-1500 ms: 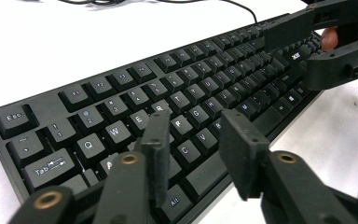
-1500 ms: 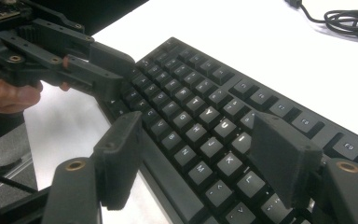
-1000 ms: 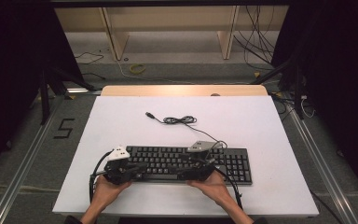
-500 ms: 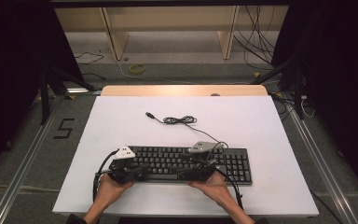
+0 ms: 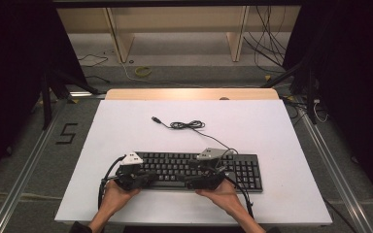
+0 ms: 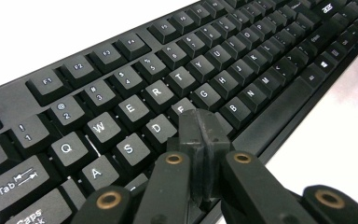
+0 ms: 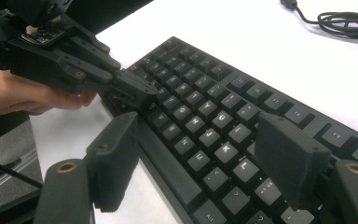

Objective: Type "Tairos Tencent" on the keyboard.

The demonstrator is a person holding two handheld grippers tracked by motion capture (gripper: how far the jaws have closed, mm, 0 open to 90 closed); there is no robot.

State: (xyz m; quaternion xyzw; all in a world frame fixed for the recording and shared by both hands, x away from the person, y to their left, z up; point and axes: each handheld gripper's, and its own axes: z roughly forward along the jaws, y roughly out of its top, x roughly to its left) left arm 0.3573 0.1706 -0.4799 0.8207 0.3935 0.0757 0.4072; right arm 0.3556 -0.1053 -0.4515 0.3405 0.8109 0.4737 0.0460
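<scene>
My left gripper [image 6: 200, 123] is fully closed, its 2 black jaws pressed flat against each other with nothing between them. In the left gripper view the joined tip sits down on the black plastic computer keyboard [image 6: 223, 70], over the home row just beside the F and G keys, with D to one side and the long space bar on the other; I cannot tell whether the tip presses a key or only rests on it. In the right gripper view this same closed tip [image 7: 130, 88] reaches the keys from the keyboard's near left corner, my left hand [image 7: 23, 91] behind it.

My right gripper [image 7: 196, 158] stands wide open. Its 2 padded jaws straddle the keyboard's [image 7: 205, 107] front edge, 1 pad off the edge over the white table [image 7: 242, 32], the other above the keys near L. Neither pad visibly touches anything.

From the high view the keyboard [image 5: 245, 170] lies flat near the front edge of the table [image 5: 126, 121], my left gripper [image 5: 143, 179] at its left part and my right gripper [image 5: 201, 182] around the middle. Its thin black cable [image 5: 187, 125] lies coiled loosely farther back on the table, well apart from both grippers.
</scene>
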